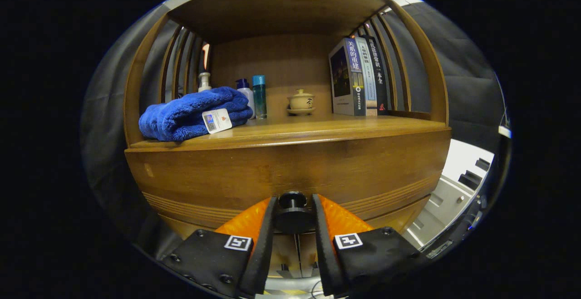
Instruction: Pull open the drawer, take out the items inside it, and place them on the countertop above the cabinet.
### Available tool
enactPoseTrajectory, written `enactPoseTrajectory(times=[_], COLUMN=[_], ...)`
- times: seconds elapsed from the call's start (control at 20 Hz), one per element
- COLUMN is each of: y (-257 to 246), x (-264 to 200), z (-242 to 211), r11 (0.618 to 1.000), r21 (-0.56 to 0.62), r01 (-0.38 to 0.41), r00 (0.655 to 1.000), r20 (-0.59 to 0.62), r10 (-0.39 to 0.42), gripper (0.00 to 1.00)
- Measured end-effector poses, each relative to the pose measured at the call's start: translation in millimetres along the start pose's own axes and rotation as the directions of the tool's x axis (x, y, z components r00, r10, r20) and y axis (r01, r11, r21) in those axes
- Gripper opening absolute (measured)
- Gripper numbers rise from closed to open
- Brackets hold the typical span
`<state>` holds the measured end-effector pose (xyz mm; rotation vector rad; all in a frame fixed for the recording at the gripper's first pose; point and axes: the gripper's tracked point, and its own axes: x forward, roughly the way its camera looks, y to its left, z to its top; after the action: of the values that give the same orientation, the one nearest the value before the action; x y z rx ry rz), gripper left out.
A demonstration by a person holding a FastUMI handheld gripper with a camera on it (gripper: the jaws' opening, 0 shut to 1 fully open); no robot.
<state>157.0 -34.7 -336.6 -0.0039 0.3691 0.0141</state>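
A wooden cabinet stands straight ahead, its drawer front [290, 167] a curved brown panel under the countertop [317, 129]. A round black knob [292, 213] sticks out from the bottom of that panel. My gripper [292, 215] has its orange-backed black fingers [268, 231] pressed against both sides of the knob. The drawer looks closed or barely out; its inside is hidden. On the countertop lies a folded blue towel [190, 115] with a white tag.
Behind the towel stand a pump bottle [204, 81], a white bottle [246, 92] and a teal bottle [259, 95]. A lidded tea cup [301, 101] sits mid-shelf, and books [358, 76] lean at the right. Curved wooden slats close both sides. A grey frame [454, 199] lies to the lower right.
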Motion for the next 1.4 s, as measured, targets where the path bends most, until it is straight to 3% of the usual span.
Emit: enactPoseTrajectory(times=[0.2, 0.45, 1.0, 1.4], y=[-1.8, -1.8, -5.5, -7.1], x=[-1.3, -19.1, -114.1, -153.4], z=[0.3, -4.4, -29.1, -38.5], r11=[1.000, 0.999, 0.999, 1.000], r21=[0.008, -0.037, -0.019, -0.005], r01=[0.006, -0.008, -0.029, -0.013], r00=[1.000, 1.000, 0.997, 0.996], r20=[-0.011, -0.025, -0.066, -0.094], r10=[-0.006, 0.007, 0.027, 0.012], gripper=[0.41, 0.41, 0.41, 0.41])
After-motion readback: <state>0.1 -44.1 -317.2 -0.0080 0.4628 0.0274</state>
